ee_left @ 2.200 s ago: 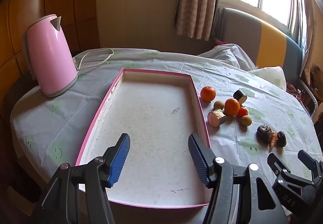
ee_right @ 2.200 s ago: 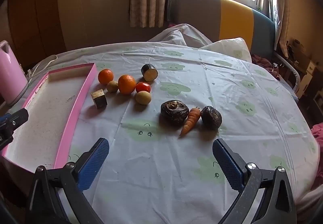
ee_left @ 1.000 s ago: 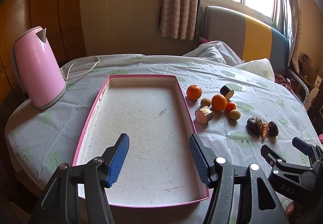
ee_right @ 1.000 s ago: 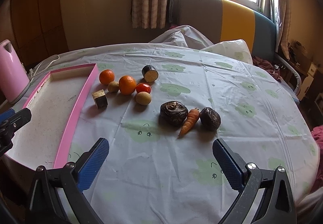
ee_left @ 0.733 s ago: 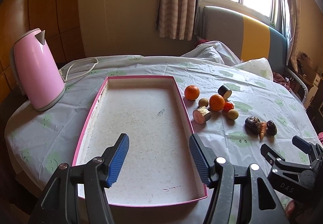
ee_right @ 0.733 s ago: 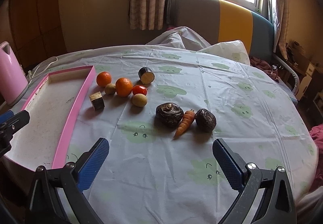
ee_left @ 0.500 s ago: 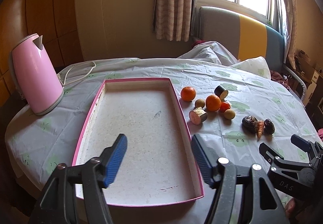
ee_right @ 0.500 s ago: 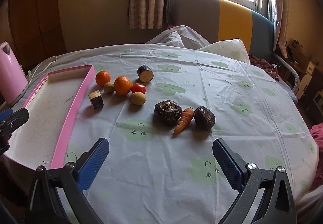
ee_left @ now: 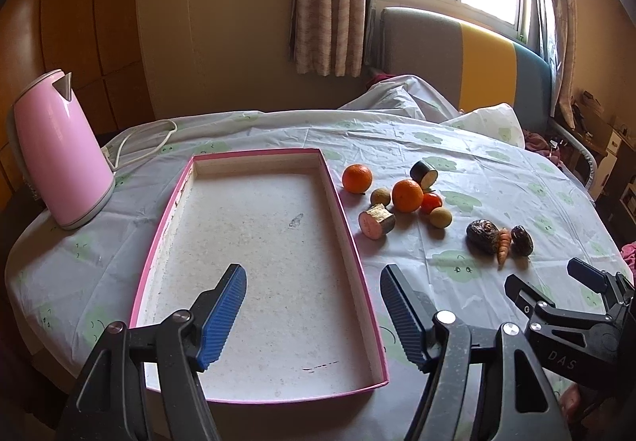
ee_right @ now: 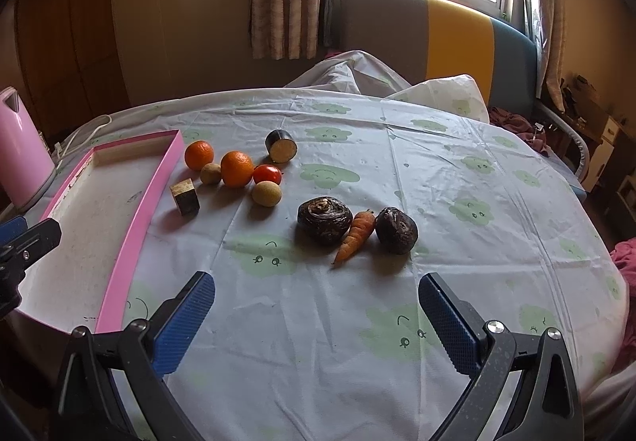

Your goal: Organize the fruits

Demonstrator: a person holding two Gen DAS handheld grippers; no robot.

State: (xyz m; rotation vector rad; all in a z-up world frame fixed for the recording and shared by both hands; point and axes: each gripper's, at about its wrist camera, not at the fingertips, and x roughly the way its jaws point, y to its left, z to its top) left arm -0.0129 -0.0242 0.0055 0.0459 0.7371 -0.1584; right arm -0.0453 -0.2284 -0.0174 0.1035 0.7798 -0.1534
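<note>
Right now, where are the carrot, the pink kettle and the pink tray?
carrot [ee_right: 355, 236], right wrist view, middle of its orange body.
pink kettle [ee_left: 61, 152], left wrist view, middle of its side wall.
pink tray [ee_left: 345, 220], left wrist view, its right rim.

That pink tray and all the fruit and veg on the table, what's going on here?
A person holds a two-finger gripper in each hand, and both are open and empty. The left gripper hovers over the shallow pink-rimmed tray, which has nothing in it. The right gripper points at produce lying on the cloth beside the tray: two oranges, a red tomato and an orange carrot between two dark round roots. Nothing is sorted yet.
</note>
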